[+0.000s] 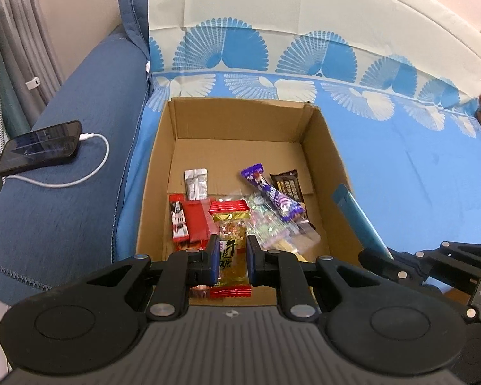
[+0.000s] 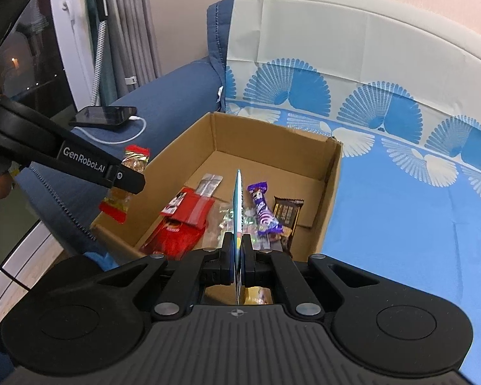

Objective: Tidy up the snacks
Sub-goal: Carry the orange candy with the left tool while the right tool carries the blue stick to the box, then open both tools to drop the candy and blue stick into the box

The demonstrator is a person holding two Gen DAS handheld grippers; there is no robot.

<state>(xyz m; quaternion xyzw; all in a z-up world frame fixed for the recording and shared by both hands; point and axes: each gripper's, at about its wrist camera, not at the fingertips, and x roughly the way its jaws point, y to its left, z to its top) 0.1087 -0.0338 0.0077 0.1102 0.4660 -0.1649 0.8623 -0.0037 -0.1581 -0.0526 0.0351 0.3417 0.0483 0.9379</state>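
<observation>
An open cardboard box (image 1: 237, 122) sits on a blue patterned sofa cover, and it also shows in the right wrist view (image 2: 331, 192). Inside lie several snacks: red packets (image 1: 192, 221), a silver sachet (image 1: 196, 183), a purple bar (image 1: 272, 195), a dark brown bar (image 1: 287, 184) and clear wrappers. My left gripper (image 1: 232, 256) is shut on a gold and red candy packet (image 1: 232, 243), held above the box's near left edge; the packet also shows in the right wrist view (image 2: 124, 186). My right gripper (image 2: 237, 253) is shut on a thin teal flat packet (image 2: 238, 205), edge-on over the box's near side.
A black phone (image 1: 41, 150) with a white charging cable (image 1: 89, 166) lies on the blue sofa armrest, left of the box. The sofa seat (image 1: 416, 173) spreads to the right of the box. Curtains and a window stand at far left.
</observation>
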